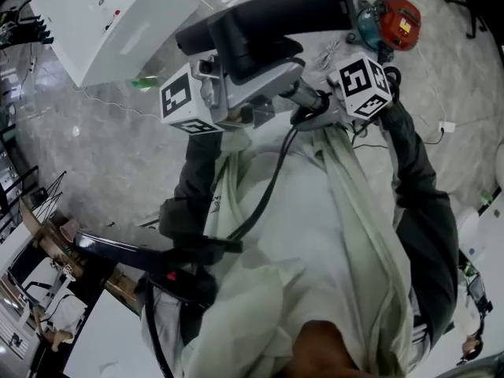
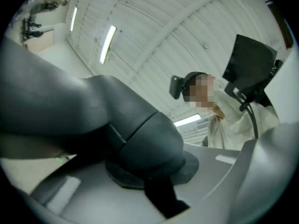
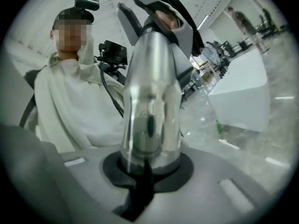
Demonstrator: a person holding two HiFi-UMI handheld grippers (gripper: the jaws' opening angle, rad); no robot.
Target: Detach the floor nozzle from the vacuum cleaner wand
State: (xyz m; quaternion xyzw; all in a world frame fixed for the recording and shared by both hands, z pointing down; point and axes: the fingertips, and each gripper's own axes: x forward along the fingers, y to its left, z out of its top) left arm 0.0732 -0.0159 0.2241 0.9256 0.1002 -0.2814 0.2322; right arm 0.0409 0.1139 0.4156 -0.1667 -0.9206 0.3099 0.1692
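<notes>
Closest to you: pale overgarment (image 1: 315, 235), with a black cable (image 1: 268, 195) trailing down its front from between the two tools. Both grippers are raised at chest height, marker cubes facing up. Your left gripper (image 2: 152, 171) has its jaws closed on the dark grey neck of the floor nozzle (image 1: 268, 18); the neck fills the space between them and seats on the black pads. Your right gripper (image 3: 147, 167) has its jaws clamped on the chrome wand (image 3: 152, 101), which stands upright out of the pads. The nozzle's long black head lies crosswise just beyond both grippers, off the ground. In the right gripper view the wand's far end runs into the nozzle's grey collar, so the two look joined. Further out: the marble floor (image 1: 118, 156), a white counter (image 1: 110, 14) off to the left, and a red and teal device (image 1: 394, 22) on the floor beyond your right gripper.
</notes>
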